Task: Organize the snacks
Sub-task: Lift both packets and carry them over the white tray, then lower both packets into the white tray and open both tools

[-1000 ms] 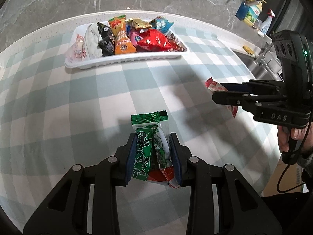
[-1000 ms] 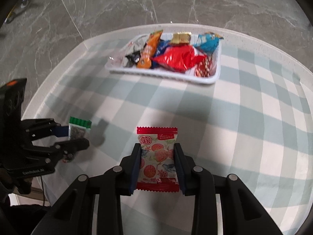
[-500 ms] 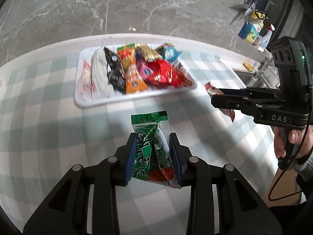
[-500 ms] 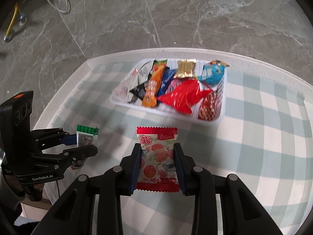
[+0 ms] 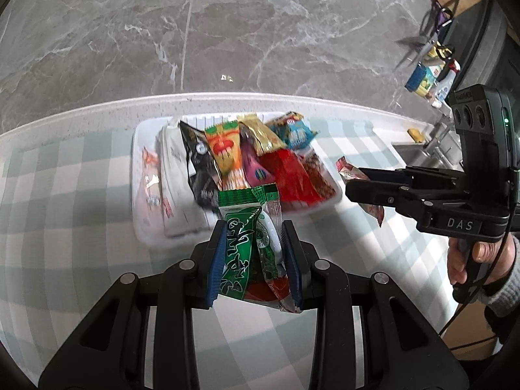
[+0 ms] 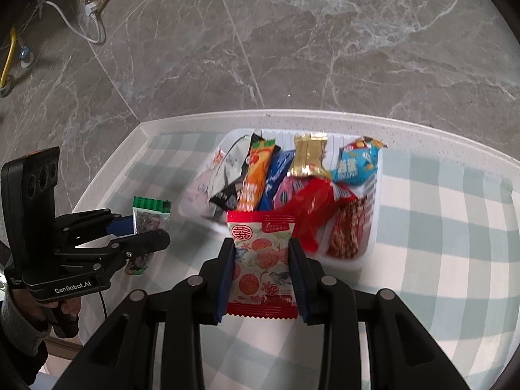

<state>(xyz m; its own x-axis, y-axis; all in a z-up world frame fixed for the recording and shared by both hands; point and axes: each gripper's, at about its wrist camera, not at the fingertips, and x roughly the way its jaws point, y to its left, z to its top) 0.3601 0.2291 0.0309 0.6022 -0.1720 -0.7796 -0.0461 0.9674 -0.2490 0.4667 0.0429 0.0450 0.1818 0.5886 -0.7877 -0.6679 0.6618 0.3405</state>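
My left gripper (image 5: 255, 256) is shut on a green snack packet (image 5: 242, 243), held just short of the near rim of the white tray (image 5: 138, 175). The tray is crowded with several colourful snack packs. My right gripper (image 6: 261, 266) is shut on a red-and-white snack packet (image 6: 261, 260) close above the tray's (image 6: 373, 240) near edge. In the left wrist view the right gripper (image 5: 352, 183) hovers at the tray's right end, still pinching that packet (image 5: 346, 167). The right wrist view shows the left gripper (image 6: 146, 227) left of the tray with the green packet (image 6: 148, 214).
The tray lies near the far edge of a round table with a pale green checked cloth (image 5: 65, 211). Grey marble floor lies beyond. A sink and cleaning bottles (image 5: 429, 78) stand off to the right; a hand (image 5: 477, 256) grips the right gripper's handle.
Both grippers have travelled forward and a little up toward the tray, each still clamping its packet. The tray now sits right in front of the fingers in both views.
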